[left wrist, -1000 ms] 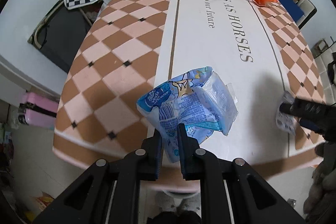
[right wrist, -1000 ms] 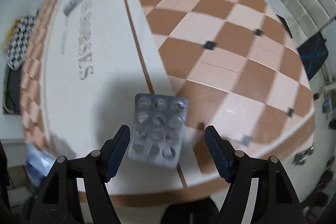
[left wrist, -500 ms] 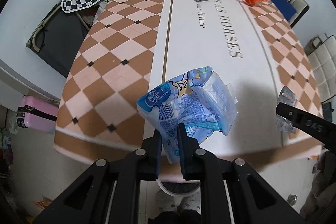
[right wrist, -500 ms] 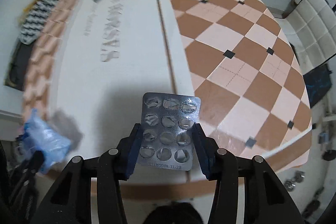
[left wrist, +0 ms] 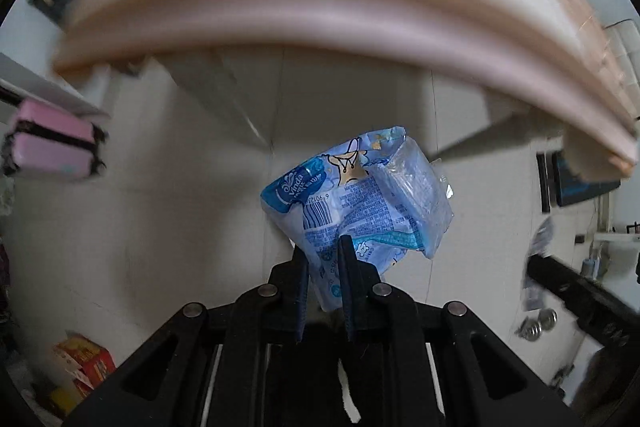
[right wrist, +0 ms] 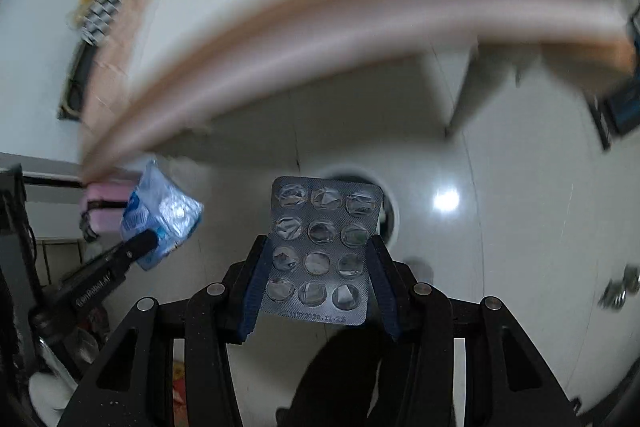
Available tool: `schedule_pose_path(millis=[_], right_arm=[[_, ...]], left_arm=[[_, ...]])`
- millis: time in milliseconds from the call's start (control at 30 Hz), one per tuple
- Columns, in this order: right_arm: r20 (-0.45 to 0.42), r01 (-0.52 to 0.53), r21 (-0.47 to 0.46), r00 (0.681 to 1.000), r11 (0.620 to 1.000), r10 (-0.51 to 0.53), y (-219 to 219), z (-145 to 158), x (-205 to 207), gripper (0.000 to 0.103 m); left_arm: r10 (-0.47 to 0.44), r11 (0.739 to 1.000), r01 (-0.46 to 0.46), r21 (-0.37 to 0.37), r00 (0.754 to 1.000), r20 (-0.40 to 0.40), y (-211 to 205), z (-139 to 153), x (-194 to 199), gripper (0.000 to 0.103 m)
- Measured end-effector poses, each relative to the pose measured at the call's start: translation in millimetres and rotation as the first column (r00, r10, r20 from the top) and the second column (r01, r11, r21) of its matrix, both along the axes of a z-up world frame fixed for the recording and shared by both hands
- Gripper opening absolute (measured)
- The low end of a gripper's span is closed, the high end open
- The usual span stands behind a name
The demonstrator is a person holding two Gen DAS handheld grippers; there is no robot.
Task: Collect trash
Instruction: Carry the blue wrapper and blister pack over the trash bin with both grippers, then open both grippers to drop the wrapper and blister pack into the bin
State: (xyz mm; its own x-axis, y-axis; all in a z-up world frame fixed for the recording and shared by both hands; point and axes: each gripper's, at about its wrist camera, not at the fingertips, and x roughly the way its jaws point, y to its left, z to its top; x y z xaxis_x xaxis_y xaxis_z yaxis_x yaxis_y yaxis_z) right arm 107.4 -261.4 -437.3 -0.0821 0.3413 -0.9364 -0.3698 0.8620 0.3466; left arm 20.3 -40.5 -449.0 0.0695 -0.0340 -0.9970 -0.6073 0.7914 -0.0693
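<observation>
Our left gripper [left wrist: 323,251] is clamped on a crumpled blue tissue wrapper [left wrist: 356,203], its two pads pinching the wrapper's near edge so the rest of the plastic sticks out beyond the fingertips. We hold it over the pale floor [left wrist: 168,219], off the near edge of the table [left wrist: 320,11], whose pink rim sweeps across the top of both views in heavy blur. Our right gripper [right wrist: 318,255] has just been closing and now grips an emptied silver blister pack [right wrist: 322,251] by its two long sides, the foil pockets facing the camera. Beyond that pack we see the rim of a round white bin [right wrist: 394,217] on the floor, mostly hidden behind the foil. From the right wrist view, the wrapper appears at the left, held by the other gripper's dark fingers. A pink suitcase [left wrist: 52,143] stands far left against the wall, and a red and yellow carton [left wrist: 84,357] lies near left on the floor.
</observation>
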Motion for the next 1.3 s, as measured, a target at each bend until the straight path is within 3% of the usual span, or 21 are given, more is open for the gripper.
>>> schedule_pose_path(millis=[67, 267, 433, 533, 567, 600, 633, 667, 700, 767, 867, 1033, 1300], right_arm=[[-0.053, 0.01, -0.032, 0.999, 0.999, -0.012, -1, -54, -7, 0.05], [-0.081, -0.001, -0.091, 0.997, 0.996, -0.006, 13, -178, -7, 0.05], [-0.105, 0.007, -0.107, 0.994, 0.994, -0.018, 26, -259, -2, 0.051], [-0.119, -0.005, -0.114, 0.993, 0.993, -0.008, 31, -295, -5, 0.051], [-0.129, -0.01, -0.112, 0.992, 0.994, -0.005, 32, -305, -6, 0.051], [-0.139, -0.013, -0.114, 0.99, 0.993, -0.003, 33, -316, -7, 0.051], [-0.133, -0.004, -0.118, 0.991, 0.993, -0.012, 29, -321, -8, 0.051], [-0.141, -0.006, -0.111, 0.99, 0.994, -0.01, 29, -327, -9, 0.051], [-0.144, -0.004, -0.103, 0.99, 0.995, -0.011, 29, -331, -9, 0.051], [-0.151, -0.007, -0.079, 0.989, 0.997, -0.005, 29, -336, -12, 0.052], [-0.143, 0.003, -0.045, 0.99, 0.999, -0.01, 23, -333, -13, 0.067], [-0.088, -0.038, -0.099, 0.996, 0.994, 0.029, 20, -310, -15, 0.1], [0.009, -0.086, -0.198, 0.996, 0.977, 0.089, 12, -233, -26, 0.101]], left_arm=[[-0.015, 1.0, 0.014, -0.026, 0.999, -0.031, -3, -43, 0, 0.011], [-0.074, 0.995, 0.07, -0.066, 0.995, -0.064, -5, -153, 14, 0.014], [-0.091, 0.989, 0.082, -0.12, 0.993, -0.074, -3, -217, 22, 0.015], [-0.084, 0.989, 0.072, -0.13, 0.992, -0.092, -4, -239, 21, 0.016], [-0.079, 0.989, 0.064, -0.136, 0.991, -0.104, -3, -247, 20, 0.022], [-0.073, 0.989, 0.058, -0.135, 0.991, -0.11, -3, -250, 19, 0.039], [-0.069, 0.99, 0.054, -0.134, 0.992, -0.11, -2, -248, 16, 0.053], [-0.059, 0.99, 0.044, -0.132, 0.992, -0.108, -1, -247, 14, 0.076], [-0.05, 0.991, 0.036, -0.132, 0.993, -0.108, 0, -247, 12, 0.082], [-0.037, 0.991, 0.022, -0.129, 0.993, -0.115, 1, -245, 6, 0.083], [-0.032, 0.994, 0.017, -0.109, 0.99, -0.134, 0, -238, 0, 0.095], [-0.033, 0.998, 0.025, -0.064, 0.99, -0.134, -3, -213, -11, 0.095], [-0.041, 0.999, 0.041, -0.006, 0.993, -0.115, -10, -149, -25, 0.095]])
